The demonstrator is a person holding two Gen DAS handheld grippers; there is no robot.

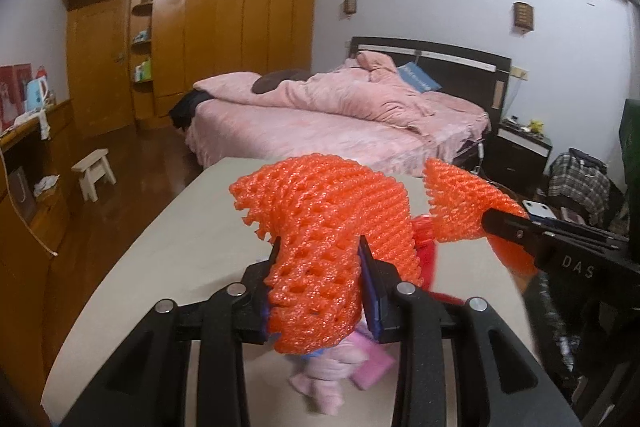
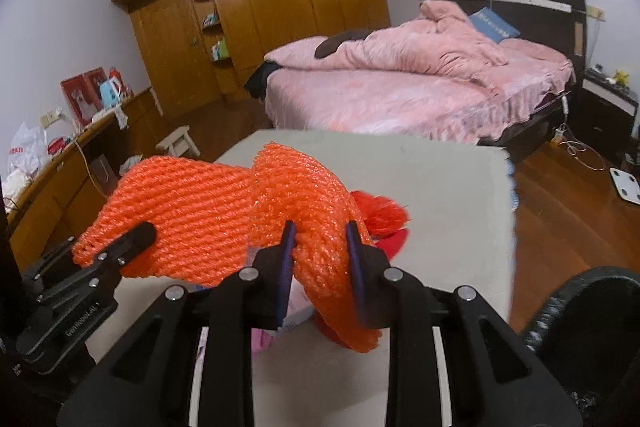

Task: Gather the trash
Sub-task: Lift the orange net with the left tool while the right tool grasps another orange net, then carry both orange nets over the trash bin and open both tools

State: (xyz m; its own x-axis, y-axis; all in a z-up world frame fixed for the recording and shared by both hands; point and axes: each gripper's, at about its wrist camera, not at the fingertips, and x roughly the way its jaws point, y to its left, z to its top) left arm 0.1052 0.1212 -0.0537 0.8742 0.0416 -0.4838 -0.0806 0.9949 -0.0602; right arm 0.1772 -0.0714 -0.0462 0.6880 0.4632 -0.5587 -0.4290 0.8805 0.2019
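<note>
My left tongs are clamped on an orange foam net, the pads pressed into its lower part so the mesh bulges out between them and fans up and to the left. My right tongs are squeezed on a second orange net, a folded tube of it that sticks up past the fingers and droops below them. No earlier picture is here, so I say only that both pairs are narrowed down on foam, not wide.

The two nets are held side by side above the pale table, near its middle, and neither appears to touch it. In the left view my right tongs come in from the right with their net; in the right view my left tongs show at the left.

Under the nets, on the near part of the table, lie a pink wad and something red, both partly hidden and blurred.

At the near right, off the table's edge, is the rim of a black bin.

Beyond the table stands a bed with pink covers, and a wooden wardrobe on the far wall.
</note>
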